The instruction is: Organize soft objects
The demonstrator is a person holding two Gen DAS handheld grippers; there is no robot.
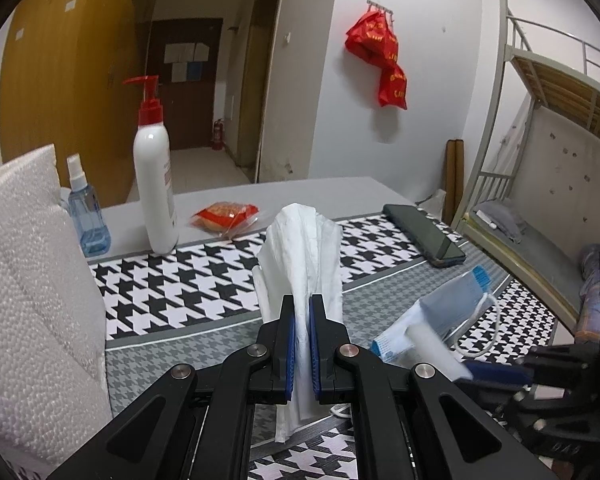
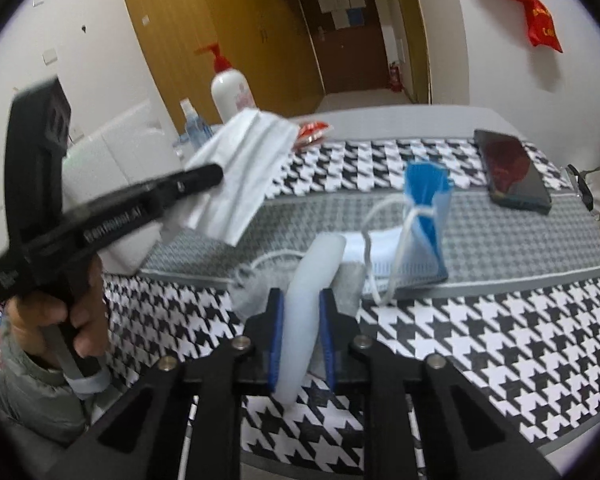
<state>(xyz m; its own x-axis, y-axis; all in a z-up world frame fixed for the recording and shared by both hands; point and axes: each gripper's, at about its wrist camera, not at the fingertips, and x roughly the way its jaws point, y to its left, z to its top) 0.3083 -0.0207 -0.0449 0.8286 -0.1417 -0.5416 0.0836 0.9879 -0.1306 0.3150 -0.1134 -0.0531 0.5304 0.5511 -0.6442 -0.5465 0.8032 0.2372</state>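
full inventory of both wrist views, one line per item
white mask: 1, white, clamped in left gripper, lifted
blue mask: 1, blue, on the cloth
white strip: 1, pale, blurred, between right gripper's pads
pump bottle: 1, white, red pump, far left
spray bottle: 1, blue, beside pump bottle
snack packet: 1, red
phone: 1, black, right
houndstooth cloth: 1, black-white
foam block: 1, white, left edge
red bags: on wall hook
left gripper: shut
right gripper: on strip
hand: holds left gripper
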